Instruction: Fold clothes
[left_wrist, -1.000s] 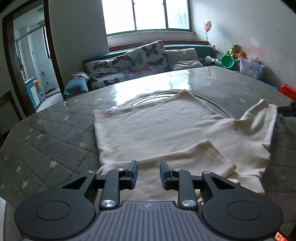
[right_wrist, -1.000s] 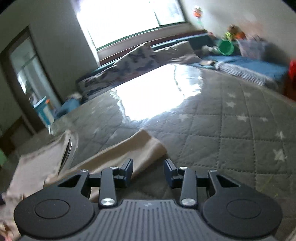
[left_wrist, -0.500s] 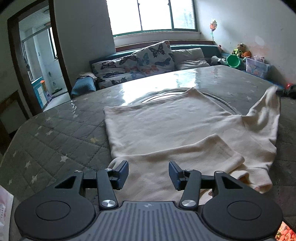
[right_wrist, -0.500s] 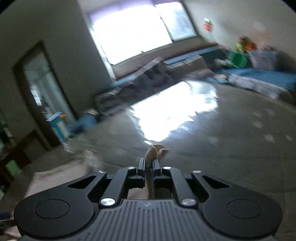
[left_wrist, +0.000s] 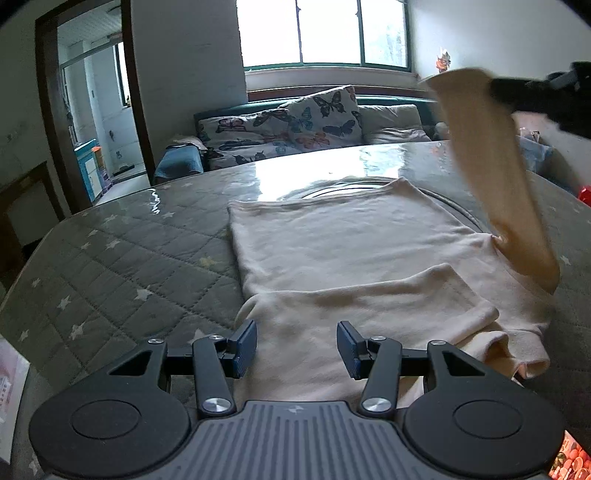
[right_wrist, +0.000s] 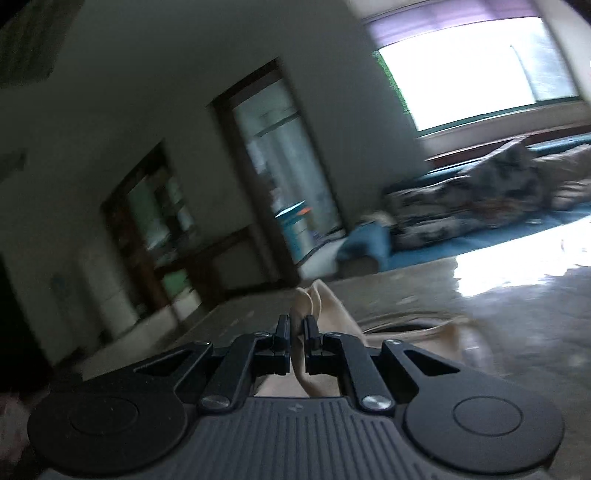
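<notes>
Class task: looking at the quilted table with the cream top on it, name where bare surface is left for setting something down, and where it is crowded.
Free: the star-quilted table left of the cream top, up to the near rim, and the glossy strip between the top's far hem and the sofa. Crowded: the right side, where the right gripper holds the raised sleeve, and the front, under the open left gripper.

We see a round counter (left_wrist: 110, 258) under a grey quilted star-print cover with a glossy clear sheet on top, glare from the window (left_wrist: 325, 33) across its far side. Behind it a teal sofa (left_wrist: 384, 99) with a butterfly-print cushion (left_wrist: 325, 114) and a plain beige cushion (left_wrist: 391, 118). Blue folded cloth (left_wrist: 181, 162) on the sofa's left end. Dark-framed doorway (left_wrist: 92, 92) at left, blue cabinet (left_wrist: 88, 162) visible through it. Small orange ornament (left_wrist: 442, 61) on the right wall. The right wrist view is motion-blurred
</notes>
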